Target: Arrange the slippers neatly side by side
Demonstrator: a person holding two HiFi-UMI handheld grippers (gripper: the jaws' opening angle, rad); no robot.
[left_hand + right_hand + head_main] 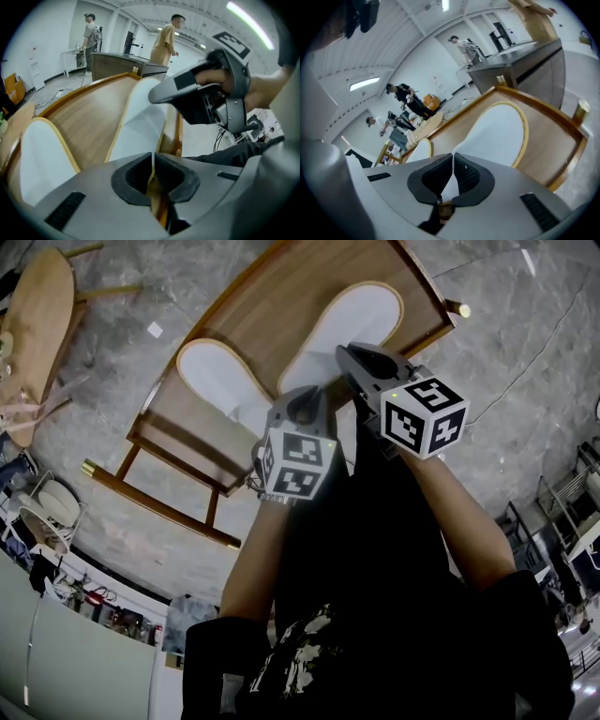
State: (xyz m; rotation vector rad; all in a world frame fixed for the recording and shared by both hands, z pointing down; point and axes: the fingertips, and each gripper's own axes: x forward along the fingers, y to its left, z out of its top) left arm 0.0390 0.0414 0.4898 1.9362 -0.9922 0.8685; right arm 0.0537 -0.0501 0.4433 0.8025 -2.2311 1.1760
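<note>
Jaws: R gripper (453, 158) nips slipper (497, 136) | L gripper (153, 158) closed, hold unclear

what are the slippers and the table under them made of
Slippers: likely soft matte white fabric, no shine, with tan piping round the edge. Table: wood by its visible grain, smooth satin finish; whether solid or veneer can't be told.

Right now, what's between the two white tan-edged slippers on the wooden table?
Only bare wooden tabletop: a wedge between the left white tan-edged slipper and the right white tan-edged slipper, narrowing toward the person. Head view shows it.
</note>
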